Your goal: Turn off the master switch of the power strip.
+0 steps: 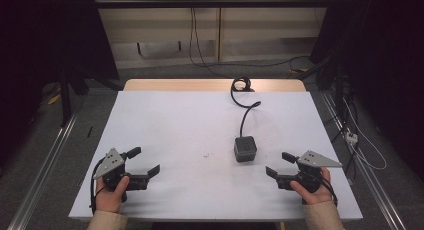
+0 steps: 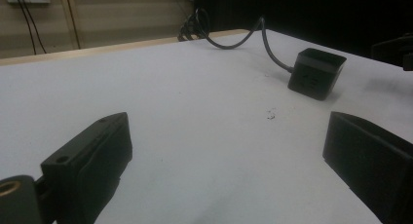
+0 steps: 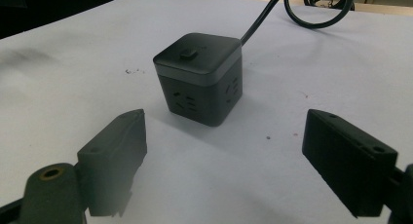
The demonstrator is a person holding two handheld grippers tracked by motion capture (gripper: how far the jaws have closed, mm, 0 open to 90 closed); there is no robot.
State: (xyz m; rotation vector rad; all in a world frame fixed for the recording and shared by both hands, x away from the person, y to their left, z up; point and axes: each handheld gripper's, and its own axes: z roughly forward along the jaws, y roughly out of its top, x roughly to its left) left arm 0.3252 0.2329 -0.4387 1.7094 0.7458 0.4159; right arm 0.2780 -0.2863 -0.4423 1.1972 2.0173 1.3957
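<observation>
A black cube-shaped power socket (image 1: 245, 149) is seen standing upright on the white table (image 1: 170, 120), a little to the right of the middle. Its black cable (image 1: 243, 97) runs away from it toward 12 o'clock and is coiled at the far edge of the table.

The right gripper (image 1: 278, 164) is held by a hand at about 4 o'clock from the socket, near it but not touching. Its jaws are spread wide and nothing is gripped between them – in the right gripper view the socket (image 3: 199, 78) is seen just ahead of the open jaws, with outlet holes on its sides and a small button on its top.

The left gripper (image 1: 145, 161) is held at about 8 o'clock from the socket, well apart from it. Its jaws are likewise spread, with bare table between them – the socket (image 2: 316, 73) is seen farther off in the left gripper view.
</observation>
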